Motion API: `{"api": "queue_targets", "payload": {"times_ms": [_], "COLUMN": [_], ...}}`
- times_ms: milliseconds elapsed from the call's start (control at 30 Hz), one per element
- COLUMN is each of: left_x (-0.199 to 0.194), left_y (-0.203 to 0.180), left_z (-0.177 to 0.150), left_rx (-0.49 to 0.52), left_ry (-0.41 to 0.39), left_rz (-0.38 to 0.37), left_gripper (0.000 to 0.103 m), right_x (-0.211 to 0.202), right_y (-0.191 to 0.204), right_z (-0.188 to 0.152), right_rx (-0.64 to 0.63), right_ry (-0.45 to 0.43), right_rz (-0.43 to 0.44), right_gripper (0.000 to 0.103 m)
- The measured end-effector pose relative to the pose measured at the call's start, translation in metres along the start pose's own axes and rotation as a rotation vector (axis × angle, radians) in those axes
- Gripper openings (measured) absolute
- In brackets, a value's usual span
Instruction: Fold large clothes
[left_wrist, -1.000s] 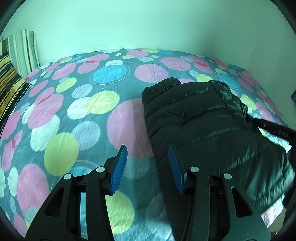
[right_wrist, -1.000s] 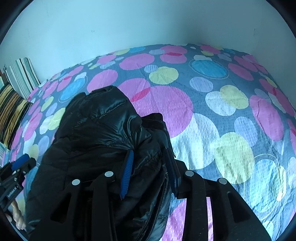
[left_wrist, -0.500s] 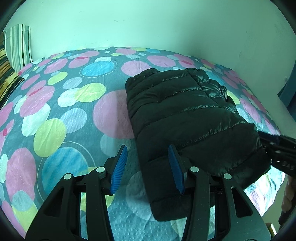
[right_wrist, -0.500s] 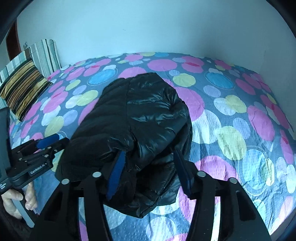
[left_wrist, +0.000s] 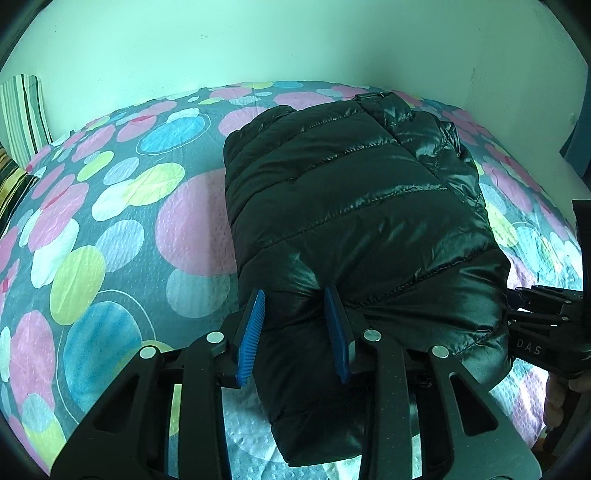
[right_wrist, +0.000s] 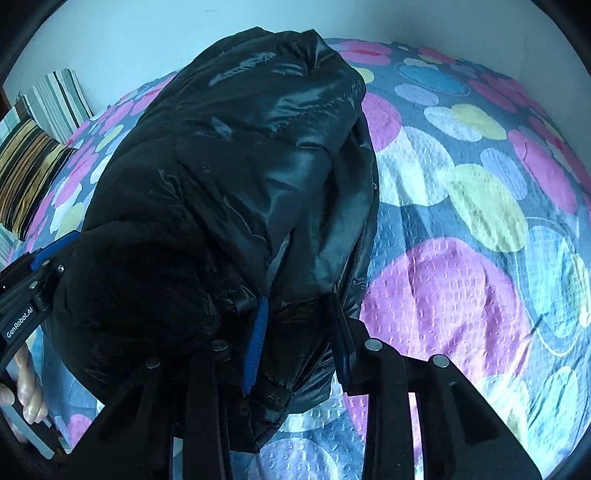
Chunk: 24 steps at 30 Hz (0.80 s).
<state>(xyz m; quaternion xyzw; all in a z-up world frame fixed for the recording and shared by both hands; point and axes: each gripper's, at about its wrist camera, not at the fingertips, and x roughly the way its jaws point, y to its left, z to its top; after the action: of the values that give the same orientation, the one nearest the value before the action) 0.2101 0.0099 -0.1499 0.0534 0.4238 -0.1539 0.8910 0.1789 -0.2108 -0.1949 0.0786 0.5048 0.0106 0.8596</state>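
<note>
Jacket (left_wrist: 354, 206) apparently pinched between both downward-angled grippers' fingers (left_wrist: 253, 325).

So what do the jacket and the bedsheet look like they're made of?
Jacket: likely nylon or polyester shell, glossy black, with stitched puffy quilted bands suggesting padded fill. Bedsheet: woven fabric, possibly cotton, matte with a puckered, dimpled texture and printed coloured circles.

Bedsheet (left_wrist: 122, 236): grey with pink, blue, yellow-green and white circles, covers the whole bed. Striped pillows (right_wrist: 37, 162) stacked at the far-left corner, one dark brown-yellow, one pale green-white (left_wrist: 22, 110) leaning on the plain wall (left_wrist: 258, 40).
</note>
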Motion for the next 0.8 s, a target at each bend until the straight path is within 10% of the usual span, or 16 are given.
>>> {"api": "queue_targets", "payload": {"times_ms": [800], "left_x": [-0.0066], "left_y": [-0.0024], "left_z": [0.0006], "left_rx": [-0.008], "left_ry": [-0.009], "left_rz": [0.027], "left_gripper": [0.032], "right_x": [-0.0071], "right_y": [-0.0038], "right_z": [-0.0024], "right_rx": [0.029], "right_ry": [-0.047], "right_rz": [0.023], "right_gripper": [0.033]}}
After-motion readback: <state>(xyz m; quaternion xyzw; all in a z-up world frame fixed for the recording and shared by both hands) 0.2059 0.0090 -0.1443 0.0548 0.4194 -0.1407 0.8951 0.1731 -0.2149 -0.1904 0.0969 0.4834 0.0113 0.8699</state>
